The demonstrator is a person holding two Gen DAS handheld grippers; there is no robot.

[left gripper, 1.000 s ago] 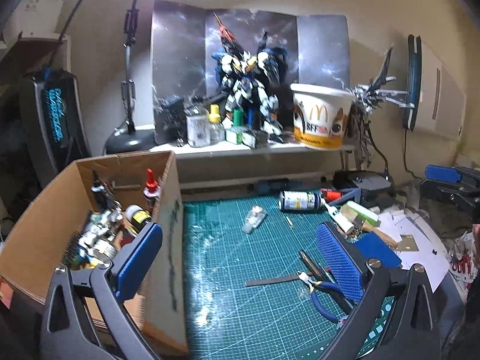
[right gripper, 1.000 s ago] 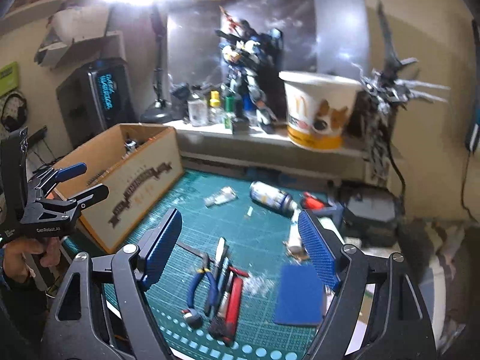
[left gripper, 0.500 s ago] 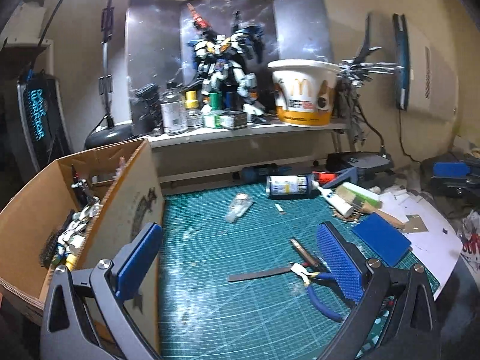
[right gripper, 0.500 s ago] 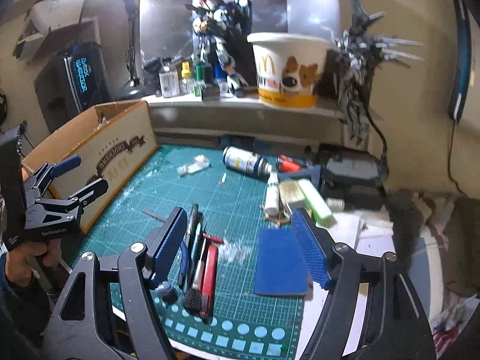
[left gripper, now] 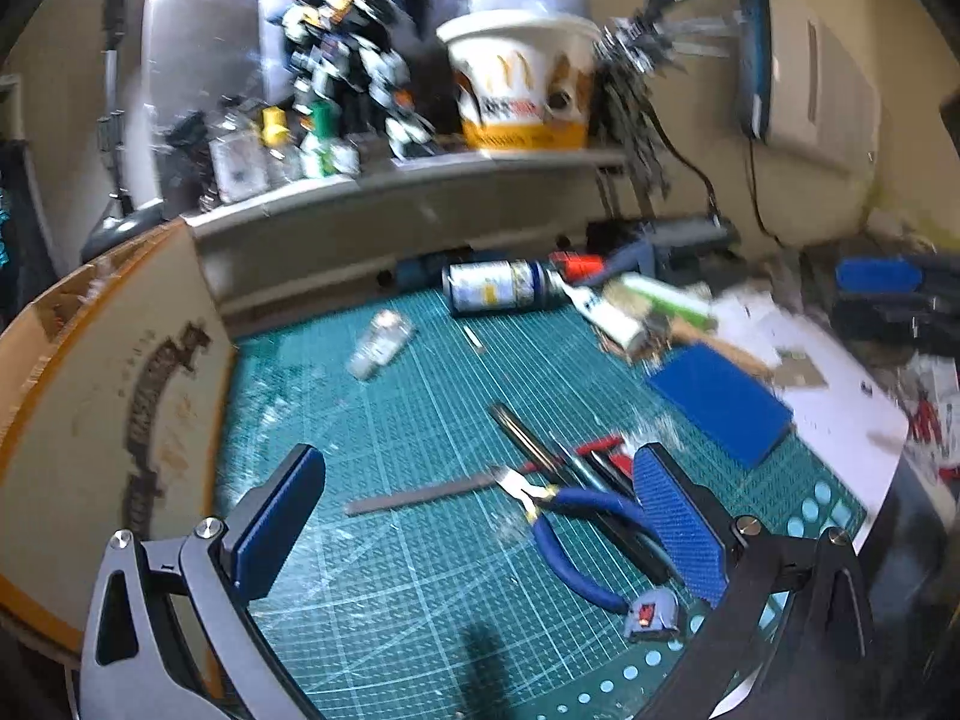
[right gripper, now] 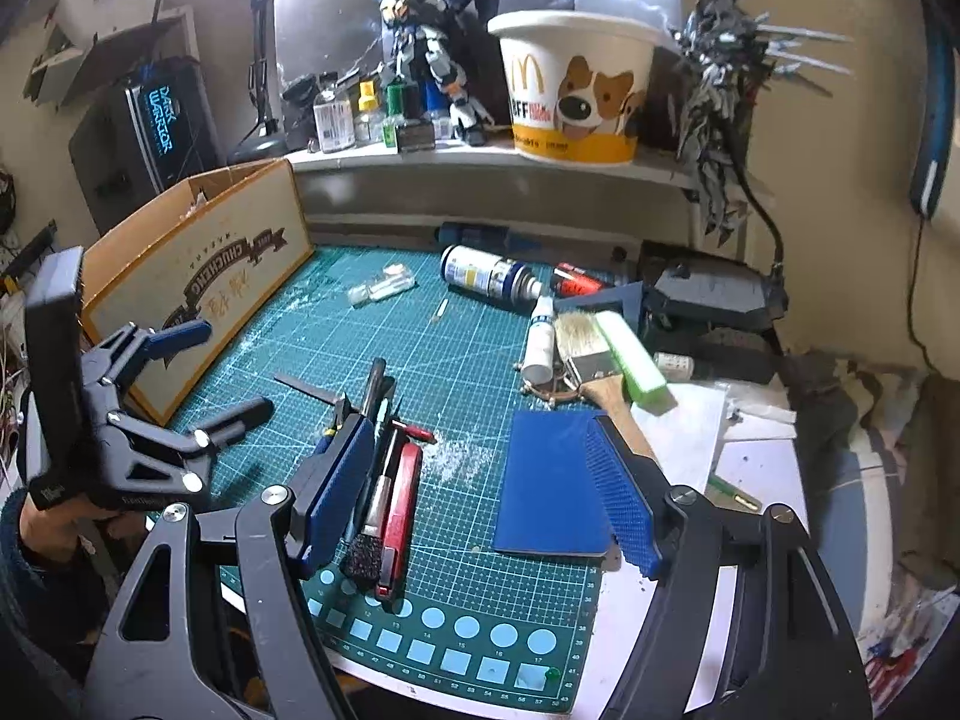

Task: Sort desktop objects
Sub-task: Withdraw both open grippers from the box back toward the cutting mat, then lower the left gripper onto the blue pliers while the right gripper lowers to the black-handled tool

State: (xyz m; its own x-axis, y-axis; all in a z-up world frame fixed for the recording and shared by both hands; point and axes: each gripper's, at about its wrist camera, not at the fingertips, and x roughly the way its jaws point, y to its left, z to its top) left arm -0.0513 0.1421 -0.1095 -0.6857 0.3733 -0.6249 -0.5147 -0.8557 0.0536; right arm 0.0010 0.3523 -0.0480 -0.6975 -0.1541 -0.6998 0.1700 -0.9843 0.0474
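- The right claw [right gripper: 474, 492] was seen spread wide over the near edge of the surface [right gripper: 474, 360], with nothing gripped between its blue pads.
- A bundle of hand tools [right gripper: 384, 480] was found just inside the claw's left finger: a red-handled knife, a stiff black brush and dark pens, with the blue-handled pliers [left gripper: 576, 528] at their side. Their long axes ran straight ahead, along the claw's own line.
- A flat blue pad [right gripper: 552, 480] was seen lying under the claw's right finger.
- The left claw [left gripper: 480, 522] was held equally wide and empty, with the pliers just inside its right finger and the bundle angled away ahead-right.
- The cardboard box [right gripper: 198, 276], judged the sorting bin, was seen hard by the left claw's left side and well off to the right claw's left.
- Both claws were judged close to the bundle; the right was better aligned for a straight pinch.
- The right view alone gave the left claw [right gripper: 198, 372] from outside and sharp detail; the left view was blurred, yet only there was the flat metal file [left gripper: 420, 495] laid out clearly.
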